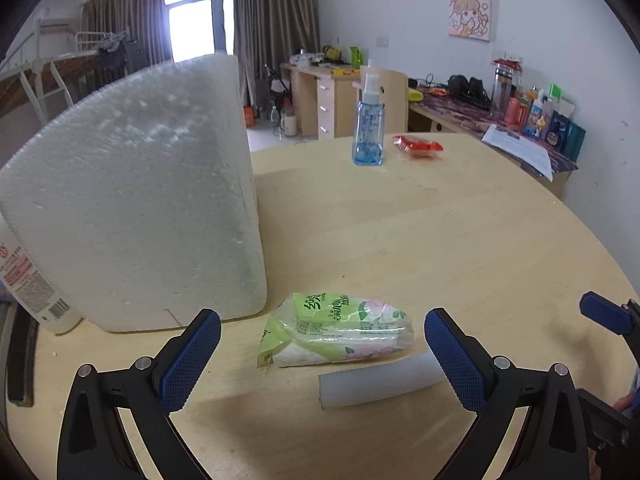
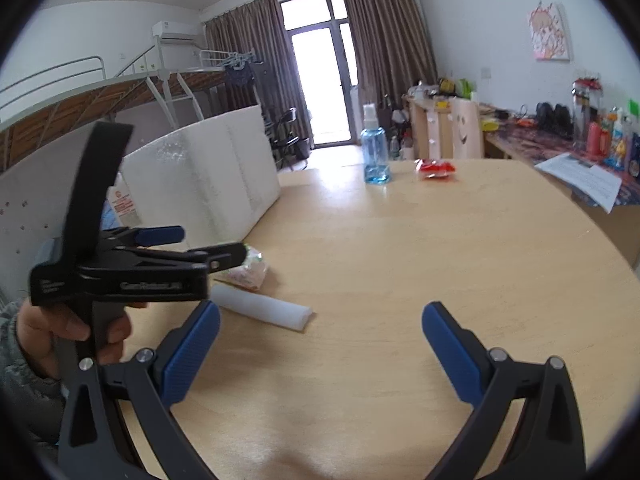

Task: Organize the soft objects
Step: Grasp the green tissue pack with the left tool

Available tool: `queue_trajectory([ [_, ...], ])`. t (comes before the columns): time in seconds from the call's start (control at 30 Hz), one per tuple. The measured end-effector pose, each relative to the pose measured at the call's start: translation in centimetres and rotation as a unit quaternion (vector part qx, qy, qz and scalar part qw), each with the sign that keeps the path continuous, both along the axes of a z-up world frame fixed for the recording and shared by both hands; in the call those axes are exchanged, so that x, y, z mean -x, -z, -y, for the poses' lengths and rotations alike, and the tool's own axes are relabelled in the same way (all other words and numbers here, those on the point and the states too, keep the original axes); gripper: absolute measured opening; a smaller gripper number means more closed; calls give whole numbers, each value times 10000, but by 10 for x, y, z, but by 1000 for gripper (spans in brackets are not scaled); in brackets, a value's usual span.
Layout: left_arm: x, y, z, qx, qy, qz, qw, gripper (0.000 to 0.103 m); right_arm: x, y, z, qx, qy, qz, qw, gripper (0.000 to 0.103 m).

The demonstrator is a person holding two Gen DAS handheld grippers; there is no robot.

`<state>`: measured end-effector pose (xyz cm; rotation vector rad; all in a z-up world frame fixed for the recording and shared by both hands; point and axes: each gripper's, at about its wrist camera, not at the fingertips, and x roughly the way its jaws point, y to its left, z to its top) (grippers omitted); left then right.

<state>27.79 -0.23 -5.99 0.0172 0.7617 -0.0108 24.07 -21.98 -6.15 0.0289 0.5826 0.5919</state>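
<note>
A green and pink tissue pack point(image 1: 336, 330) lies on the round wooden table point(image 1: 440, 240), just ahead of my left gripper point(image 1: 322, 340), which is open and empty with the pack between its fingers' line. A white foam roll point(image 1: 380, 384) lies just in front of the pack. A white foam box point(image 1: 136, 200) stands at the left. A red soft packet point(image 1: 418, 146) lies far back. In the right wrist view my right gripper point(image 2: 320, 340) is open and empty above bare table; the left gripper point(image 2: 192, 246), foam roll point(image 2: 262, 308), tissue pack point(image 2: 248, 268), foam box point(image 2: 208, 176) and red packet point(image 2: 436, 169) show.
A blue spray bottle point(image 1: 369, 128) stands at the back of the table beside the red packet. A white labelled bottle point(image 1: 28, 276) stands left of the foam box. Cluttered desks point(image 1: 520, 120) and a chair lie beyond the table's far edge.
</note>
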Motion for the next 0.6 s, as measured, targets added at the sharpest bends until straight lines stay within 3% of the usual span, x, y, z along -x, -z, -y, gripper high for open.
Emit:
queue_trajectory([
  [0.37, -12, 13, -4, 2, -33, -266, 9996, 101, -2, 2, -4, 156, -188, -197, 9995, 102],
  [0.6, -16, 21, -10, 70, -86, -557, 9984, 85, -5, 4, -6, 152, -279, -300, 9990, 102],
])
